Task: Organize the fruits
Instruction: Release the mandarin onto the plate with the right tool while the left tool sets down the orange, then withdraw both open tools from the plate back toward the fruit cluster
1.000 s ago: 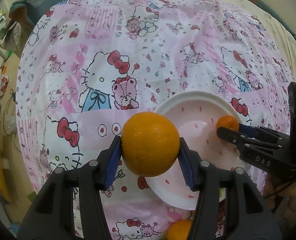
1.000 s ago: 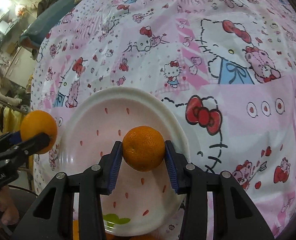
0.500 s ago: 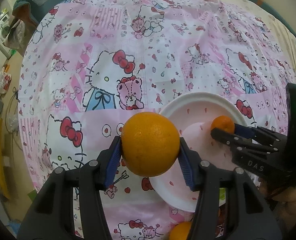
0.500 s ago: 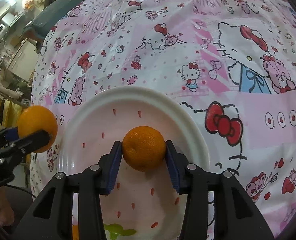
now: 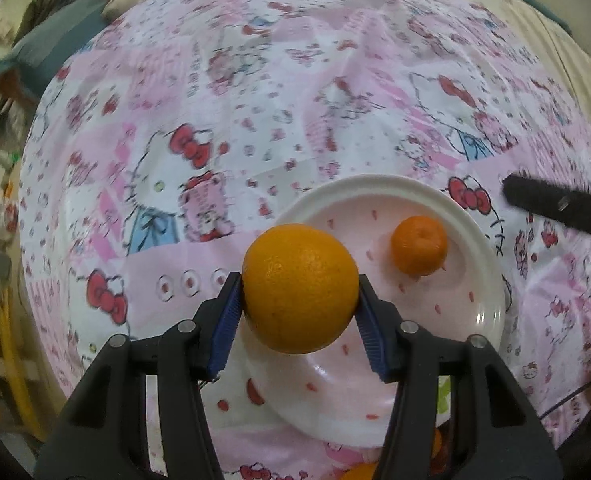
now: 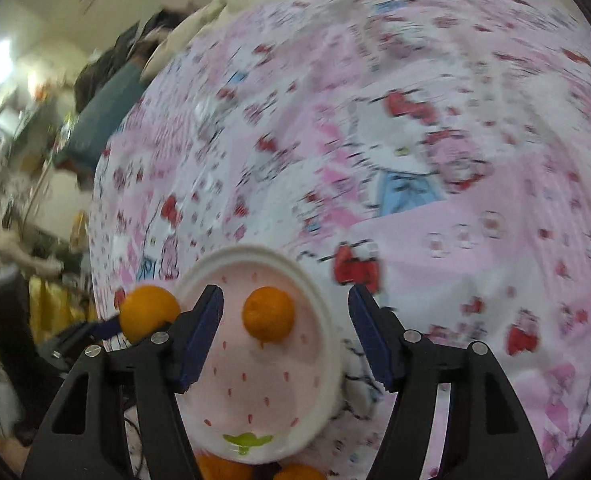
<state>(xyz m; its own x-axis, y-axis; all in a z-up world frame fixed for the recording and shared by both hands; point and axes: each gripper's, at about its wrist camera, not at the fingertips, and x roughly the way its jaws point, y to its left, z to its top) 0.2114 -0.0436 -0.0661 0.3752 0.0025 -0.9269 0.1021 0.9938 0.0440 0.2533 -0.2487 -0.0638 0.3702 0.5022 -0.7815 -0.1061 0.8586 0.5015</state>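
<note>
Two blue pads (image 5: 226,322) of the left gripper (image 5: 299,316) clamp a large orange (image 5: 300,288) over the plate (image 5: 491,280) edge at 9 o'clock, ready to be lowered. The right gripper (image 6: 285,336) has just been opening; its jaws stand wide with nothing held, and the small mandarin (image 6: 268,313) lies free on the plate toward 2 o'clock.

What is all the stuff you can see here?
big orange: one, orange, between the left gripper's pads, over the plate's edge
small orange: one, orange, lying on the plate
more oranges: at least two, orange, just past the plate's near rim, mostly hidden
plate: one, white with red specks, on the cloth
cloth: one, pink cartoon print, under it all
left gripper: black, blue pads, gripping
right gripper: black, blue pads, just opened, nothing between them
</note>
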